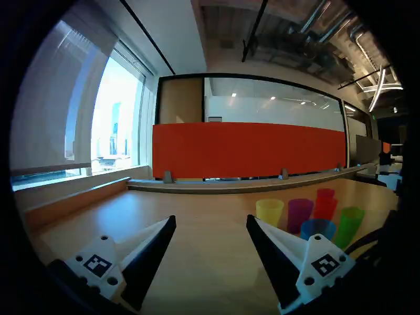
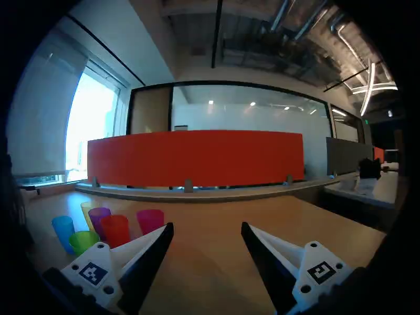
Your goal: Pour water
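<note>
The left hand-held gripper (image 1: 210, 220) and right hand-held gripper (image 2: 206, 227) are wide open, holding nothing. The bright cups (image 1: 300, 212) huddle on the table (image 1: 210, 262). They look light and tippy; grip one around its middle.

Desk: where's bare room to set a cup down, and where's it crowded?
Left gripper view: bare wood from the cup cluster across to the window ledge, back to the orange divider. Right gripper view: desk right of the pink cup is free. Crowded: six cups bunched together.
</note>
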